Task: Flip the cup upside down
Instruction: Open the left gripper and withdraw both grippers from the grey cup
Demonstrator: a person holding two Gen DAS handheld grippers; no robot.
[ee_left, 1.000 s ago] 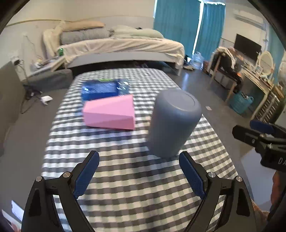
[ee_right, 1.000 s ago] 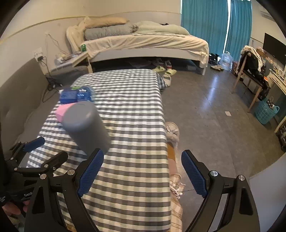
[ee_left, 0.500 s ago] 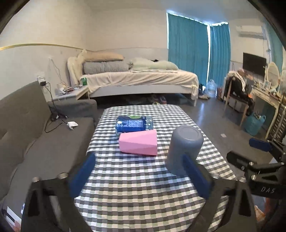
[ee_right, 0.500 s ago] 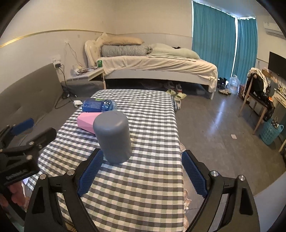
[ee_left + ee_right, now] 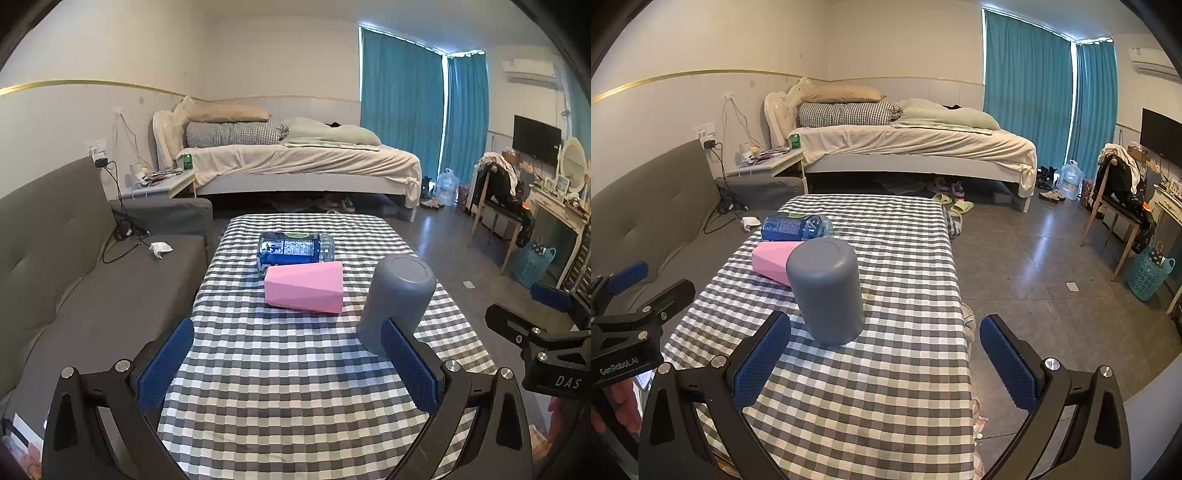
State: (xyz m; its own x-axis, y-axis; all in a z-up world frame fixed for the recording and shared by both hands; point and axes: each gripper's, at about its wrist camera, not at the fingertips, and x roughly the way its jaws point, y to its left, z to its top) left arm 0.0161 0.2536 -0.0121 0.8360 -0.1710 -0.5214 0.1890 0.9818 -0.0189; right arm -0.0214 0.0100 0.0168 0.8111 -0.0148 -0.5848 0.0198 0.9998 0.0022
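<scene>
- The grey cup (image 5: pixel 827 290) stands upside down near the tabletop's (image 5: pixel 908 398) right edge, so the flip looks done.
- Both the left gripper (image 5: pixel 288 365) and right gripper (image 5: pixel 884 360) hang released, holding nothing.
- A careless brush could topple the cup off that edge.

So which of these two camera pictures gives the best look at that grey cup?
The right wrist view. There the grey cup stands whole and unobstructed on the checkered table, closed end up. In the left wrist view, the cup sits off to the right, its lower edge hidden behind one gripper finger.
</scene>
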